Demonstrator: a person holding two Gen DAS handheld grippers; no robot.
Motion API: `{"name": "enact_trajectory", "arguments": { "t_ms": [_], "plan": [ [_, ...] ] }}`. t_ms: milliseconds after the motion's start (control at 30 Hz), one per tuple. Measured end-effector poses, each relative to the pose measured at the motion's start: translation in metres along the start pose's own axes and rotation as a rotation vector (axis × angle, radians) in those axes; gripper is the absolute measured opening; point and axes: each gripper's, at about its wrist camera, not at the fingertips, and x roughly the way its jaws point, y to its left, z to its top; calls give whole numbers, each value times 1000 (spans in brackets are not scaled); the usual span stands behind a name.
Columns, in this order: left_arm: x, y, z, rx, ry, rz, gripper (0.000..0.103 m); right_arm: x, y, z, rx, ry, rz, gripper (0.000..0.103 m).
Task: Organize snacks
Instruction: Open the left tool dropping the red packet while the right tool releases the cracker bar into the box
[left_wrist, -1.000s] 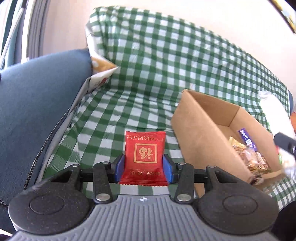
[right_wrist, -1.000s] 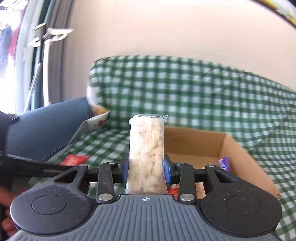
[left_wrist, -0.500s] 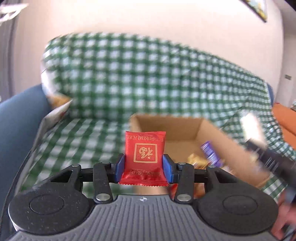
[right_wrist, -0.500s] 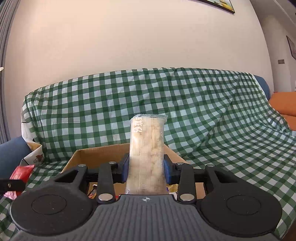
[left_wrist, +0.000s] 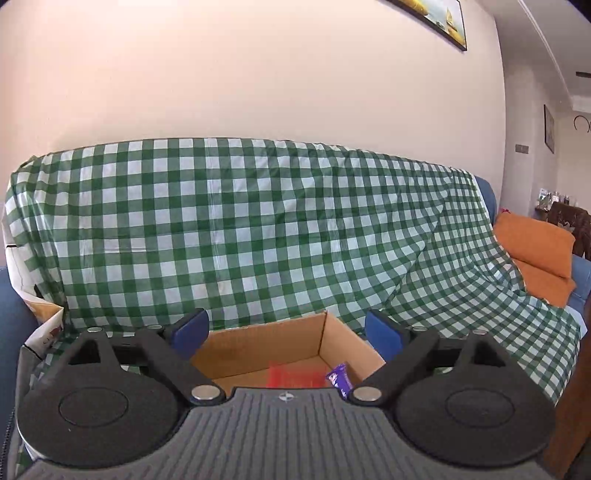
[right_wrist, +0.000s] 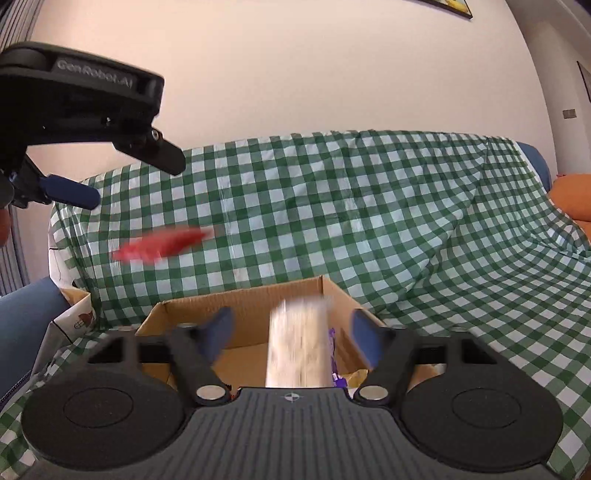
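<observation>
Opening both grippers, left (left_wrist: 286, 332) and right (right_wrist: 291, 341), nothing pinched: red packet (right_wrist: 162, 244) and pale bar (right_wrist: 298, 343) dropping toward box (right_wrist: 240, 301). Likely light, crinkly, slippery; best pinched across flat faces.

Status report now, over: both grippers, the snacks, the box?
Left gripper and right gripper both opening, nothing gripped. Red snack packet falling, pale cracker pack dropping into cardboard box. Nothing in the way.
</observation>
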Motion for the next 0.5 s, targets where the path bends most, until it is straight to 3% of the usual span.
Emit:
{"name": "enact_trajectory", "arguments": {
  "t_ms": [100, 267, 367, 500],
  "plan": [
    [-23, 13, -22, -8, 16, 9, 94, -5, 4, 3, -10, 16, 39, 99],
    [-60, 24, -58, 36, -17, 109, 99, -14, 5, 15, -24, 69, 6, 102],
    [-79, 29, -71, 1, -12, 54, 103, -27, -1, 25, -27, 73, -21, 102],
    [-82, 30, -95, -105, 46, 62, 103, -38, -8, 46, -53, 139, -53, 102]
  ]
}}
